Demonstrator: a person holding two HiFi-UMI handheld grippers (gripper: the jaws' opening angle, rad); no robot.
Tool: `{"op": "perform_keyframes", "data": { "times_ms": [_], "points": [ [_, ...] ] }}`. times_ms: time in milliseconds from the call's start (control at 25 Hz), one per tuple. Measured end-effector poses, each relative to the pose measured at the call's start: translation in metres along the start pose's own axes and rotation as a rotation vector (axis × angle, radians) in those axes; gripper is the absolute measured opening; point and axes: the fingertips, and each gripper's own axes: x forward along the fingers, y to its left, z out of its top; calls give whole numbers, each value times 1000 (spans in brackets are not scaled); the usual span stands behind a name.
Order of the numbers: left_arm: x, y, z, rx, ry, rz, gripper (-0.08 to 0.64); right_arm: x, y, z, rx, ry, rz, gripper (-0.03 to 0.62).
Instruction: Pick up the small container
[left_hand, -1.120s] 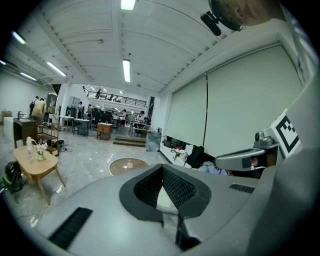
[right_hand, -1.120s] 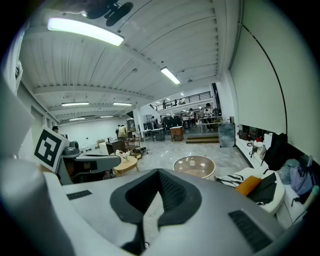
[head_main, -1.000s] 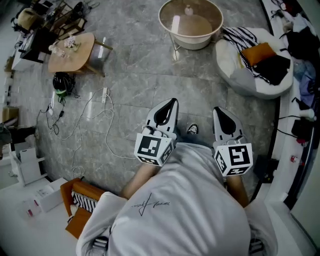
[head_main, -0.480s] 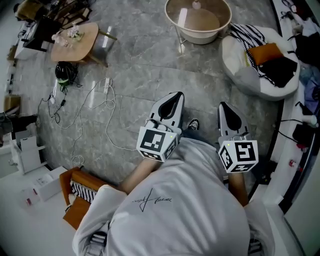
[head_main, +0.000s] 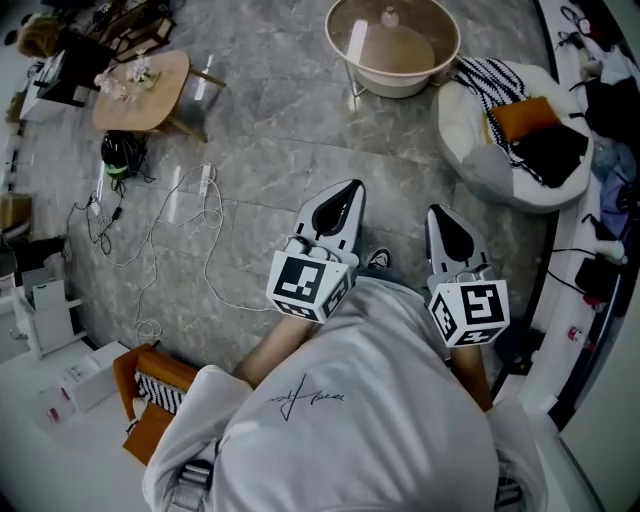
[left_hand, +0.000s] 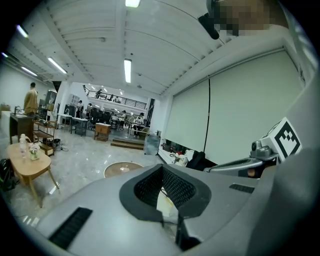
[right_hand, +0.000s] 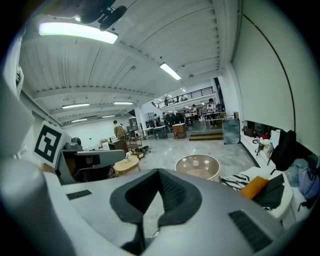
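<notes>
From the head view, we hold both tools out level over a grey, marble-veined floor (head_main: 270, 130). The left gripper (head_main: 340, 205) and the right gripper (head_main: 445, 232) each taper to one smooth grey point, jaws together and nothing in them. Ahead stands a round beige tub (head_main: 395, 85) on thin legs. To its right lies a soft white beanbag (head_main: 480, 165) with a striped cloth and an orange cushion. Far left is a small wooden table (head_main: 150, 100) with rounded corners, and white cables (head_main: 190, 230) loop across the floor near it.

We cannot pick out the small container for certain. The small items on the wooden table are our likeliest candidates, well away from both grippers.

In the left gripper view, the jaws meet along a thin seam, and their dark ribbed pads (left_hand: 175, 187) frame an empty notch. The table shows at the left with a slim bottle (left_hand: 21, 145) and something smaller beside it, too tiny to name.

In the right gripper view, the jaws are likewise closed on nothing. The tub and beanbag lie ahead of them.

We judge that a small container would be light and rigid, perhaps slick-walled and easy to tip. We would open the jaws wide and take it across its body, low on the sides, letting the ribbed pads bite gently.
</notes>
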Motion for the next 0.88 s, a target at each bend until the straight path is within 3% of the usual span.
{"op": "perform_keyframes", "data": {
  "times_ms": [880],
  "points": [
    [65,123,65,-6,-30,-27,17,143,9,70,-82,63,-73,14]
  ]
}}
